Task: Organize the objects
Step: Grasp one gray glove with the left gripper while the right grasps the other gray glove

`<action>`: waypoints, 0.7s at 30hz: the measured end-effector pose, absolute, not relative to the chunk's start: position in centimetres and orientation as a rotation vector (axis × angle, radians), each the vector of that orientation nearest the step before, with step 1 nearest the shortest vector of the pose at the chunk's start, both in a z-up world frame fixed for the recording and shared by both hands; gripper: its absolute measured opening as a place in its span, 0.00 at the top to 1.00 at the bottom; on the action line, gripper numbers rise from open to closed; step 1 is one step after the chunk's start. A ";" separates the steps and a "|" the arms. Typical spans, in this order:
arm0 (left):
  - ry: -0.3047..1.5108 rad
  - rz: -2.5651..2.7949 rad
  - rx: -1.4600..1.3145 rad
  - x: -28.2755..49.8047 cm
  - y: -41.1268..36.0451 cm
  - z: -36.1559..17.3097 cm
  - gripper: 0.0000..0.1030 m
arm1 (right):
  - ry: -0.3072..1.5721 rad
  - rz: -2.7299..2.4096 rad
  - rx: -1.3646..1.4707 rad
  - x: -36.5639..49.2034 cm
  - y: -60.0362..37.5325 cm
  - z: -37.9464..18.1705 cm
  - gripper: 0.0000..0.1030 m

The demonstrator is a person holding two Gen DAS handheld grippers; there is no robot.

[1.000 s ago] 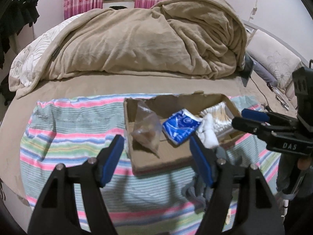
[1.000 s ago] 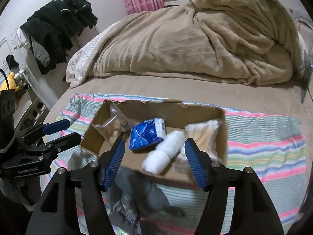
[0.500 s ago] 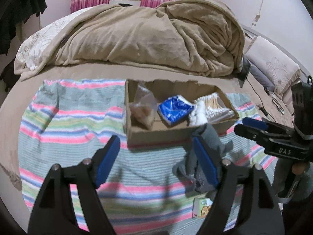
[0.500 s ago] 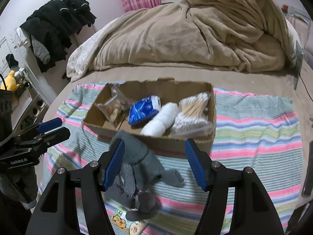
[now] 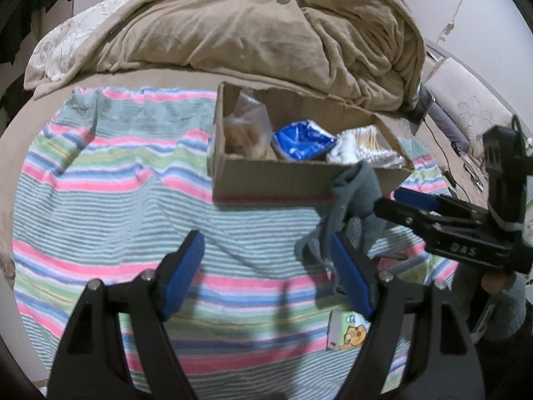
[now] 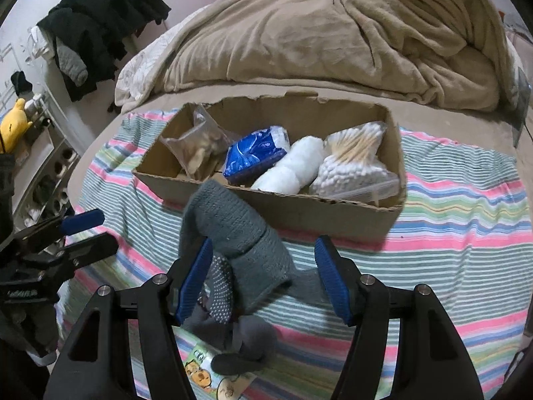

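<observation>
A cardboard box sits on the striped towel spread over the bed, holding a clear bag, a blue packet, a white roll and a bag of cotton swabs. At 6 o'clock of the box a grey glove lies crumpled against its front wall. The right gripper has its fingers wide around the glove; the left gripper, at 9 o'clock of it, is wide and empty.

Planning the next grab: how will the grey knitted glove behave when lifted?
The grey glove looks floppy: it lies crumpled with folds, so it will probably droop from the right gripper. Its dotted palm likely gives grip. Seemingly light, it may drag the small carton beneath.
</observation>
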State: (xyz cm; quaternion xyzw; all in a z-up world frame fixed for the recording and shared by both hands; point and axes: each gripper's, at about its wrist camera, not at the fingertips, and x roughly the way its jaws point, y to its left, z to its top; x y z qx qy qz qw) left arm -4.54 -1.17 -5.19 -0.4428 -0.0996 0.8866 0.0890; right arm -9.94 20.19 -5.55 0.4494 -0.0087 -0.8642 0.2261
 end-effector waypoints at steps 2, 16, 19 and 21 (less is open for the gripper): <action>-0.300 2.630 -1.327 -4.5 -1.1 -5.5 0.24 | -0.025 -2.378 1.253 -10.3 20.0 -6.1 0.35; -0.268 2.568 -1.375 -3.8 1.7 -6.9 0.24 | -0.037 -2.344 1.207 -9.7 20.2 -6.2 0.70; -0.237 2.541 -1.390 -3.8 3.3 -7.4 0.23 | -0.048 -2.366 1.182 -9.1 21.3 -5.4 0.71; -0.211 2.520 -1.400 -3.7 4.4 -7.6 0.23 | -0.056 -2.383 1.165 -8.8 22.2 -4.8 0.71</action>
